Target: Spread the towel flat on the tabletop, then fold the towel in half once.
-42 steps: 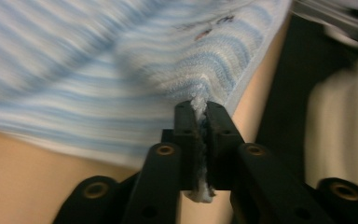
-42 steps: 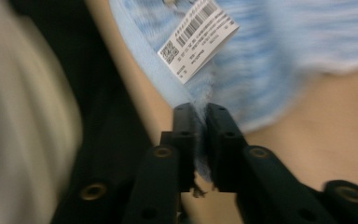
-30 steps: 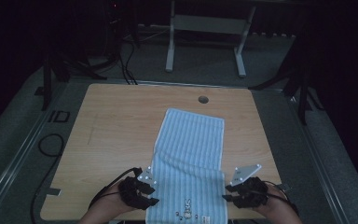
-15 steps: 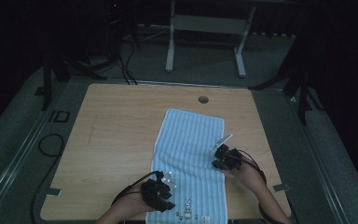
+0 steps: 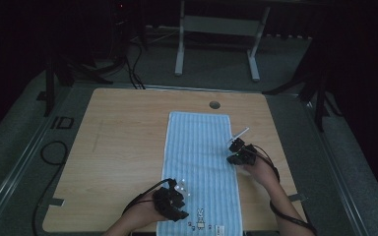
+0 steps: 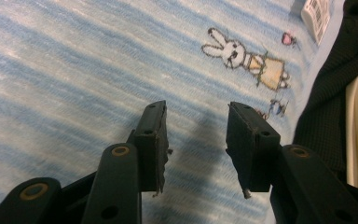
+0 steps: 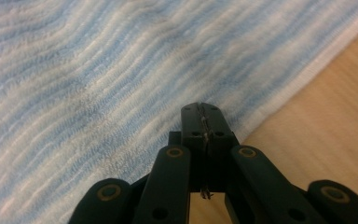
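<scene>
I have the blue striped towel lying flat and lengthwise down the middle of the wooden table, its near end with the rabbit print and the label at the near edge. Since a second ago my right gripper has left the near right corner and travelled farther up the towel's right edge, where it now sits about halfway along; its jaws have just been closing and now meet, pressed flat together over the white hem, with no cloth visible between them. My left gripper has shifted inward onto the towel's near left part and hovers there, its jaws partly apart with nothing between them, just bare terry beneath. I read this as a change from holding corners to working the middle, probably smoothing or setting a fold line.
</scene>
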Demonstrator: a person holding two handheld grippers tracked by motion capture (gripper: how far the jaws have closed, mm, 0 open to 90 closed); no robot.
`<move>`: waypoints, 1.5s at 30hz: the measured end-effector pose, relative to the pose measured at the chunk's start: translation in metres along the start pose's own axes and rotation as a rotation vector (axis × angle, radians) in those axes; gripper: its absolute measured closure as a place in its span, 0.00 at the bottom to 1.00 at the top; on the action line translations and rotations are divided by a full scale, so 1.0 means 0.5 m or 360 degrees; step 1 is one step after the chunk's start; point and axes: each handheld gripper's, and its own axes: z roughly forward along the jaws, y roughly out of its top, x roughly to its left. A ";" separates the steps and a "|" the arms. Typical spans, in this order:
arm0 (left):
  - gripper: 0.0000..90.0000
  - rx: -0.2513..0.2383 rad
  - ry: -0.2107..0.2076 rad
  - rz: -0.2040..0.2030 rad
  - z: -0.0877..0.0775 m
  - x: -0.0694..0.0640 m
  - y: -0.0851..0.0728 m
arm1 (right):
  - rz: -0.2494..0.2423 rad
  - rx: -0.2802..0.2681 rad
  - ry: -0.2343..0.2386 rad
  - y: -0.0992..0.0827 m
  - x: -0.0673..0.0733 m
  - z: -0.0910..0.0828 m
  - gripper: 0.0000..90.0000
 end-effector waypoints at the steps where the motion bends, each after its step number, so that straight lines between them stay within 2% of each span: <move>1: 0.63 -0.0006 0.0003 -0.0002 0.000 0.002 0.002 | 0.0006 0.0004 0.0003 0.002 -0.005 0.001 0.96; 4: 0.62 -0.0006 0.0025 -0.0007 0.000 0.007 0.004 | 0.0028 0.0016 -0.0004 0.005 -0.014 0.001 0.96; 8: 0.62 -0.0023 0.0035 -0.0055 -0.002 0.017 0.000 | 0.0054 0.0019 -0.0009 -0.001 -0.021 -0.002 0.96; 10: 0.62 -0.0022 0.0038 -0.0056 -0.003 0.017 -0.001 | 0.0058 0.0023 -0.0011 -0.003 -0.020 -0.003 0.96; 12: 0.62 -0.0019 0.0047 -0.0051 -0.008 0.018 -0.001 | 0.0052 0.0024 -0.0007 -0.007 -0.018 -0.007 0.90; 13: 0.62 -0.0022 0.0074 -0.0050 -0.020 0.022 0.000 | 0.0044 0.0018 -0.0001 -0.008 -0.016 -0.010 0.88; 17: 0.62 -0.0071 0.0151 -0.0108 -0.054 0.043 0.000 | 0.0060 -0.0052 -0.0012 -0.014 -0.016 -0.035 0.77; 19: 0.59 -0.0078 0.0209 -0.0146 -0.071 0.059 0.001 | 0.0066 -0.0067 -0.0019 -0.016 -0.022 -0.046 0.71; 20: 0.58 -0.0085 0.0266 -0.0196 -0.084 0.076 0.002 | 0.0068 -0.0071 -0.0025 -0.017 -0.024 -0.051 0.67; 21: 0.54 -0.0085 0.0266 -0.0196 -0.084 0.076 0.002 | 0.0068 -0.0071 -0.0025 -0.017 -0.024 -0.051 0.67; 23: 0.53 -0.0089 0.0337 -0.0231 -0.101 0.099 0.004 | 0.0068 -0.0068 -0.0047 -0.020 -0.029 -0.061 0.64; 24: 0.53 -0.0092 0.0383 -0.0260 -0.109 0.112 0.006 | 0.0079 -0.0069 -0.0056 -0.020 -0.032 -0.063 0.63; 27: 0.49 -0.0100 0.0464 -0.0340 -0.126 0.154 0.017 | 0.0103 -0.0068 -0.0056 -0.020 -0.043 -0.067 0.61; 29: 0.47 -0.0104 0.0489 -0.0401 -0.131 0.184 0.026 | 0.0122 -0.0067 -0.0054 -0.016 -0.051 -0.067 0.60; 31: 0.46 -0.0094 0.0535 -0.0449 -0.131 0.211 0.035 | 0.0135 -0.0050 -0.0056 -0.011 -0.058 -0.066 0.59; 33: 0.43 -0.0099 0.0557 -0.0476 -0.129 0.236 0.043 | 0.0153 -0.0046 -0.0049 -0.005 -0.064 -0.064 0.58; 37: 0.43 -0.0115 0.0598 -0.0576 -0.116 0.280 0.053 | 0.0184 -0.0031 -0.0052 0.009 -0.077 -0.055 0.54; 41: 0.43 -0.0079 0.0629 -0.0607 -0.093 0.309 0.065 | 0.0208 0.0006 -0.0076 0.023 -0.085 -0.039 0.52; 45: 0.43 -0.0083 0.0661 -0.0661 -0.072 0.332 0.078 | 0.0221 0.0060 -0.0095 0.039 -0.092 -0.020 0.51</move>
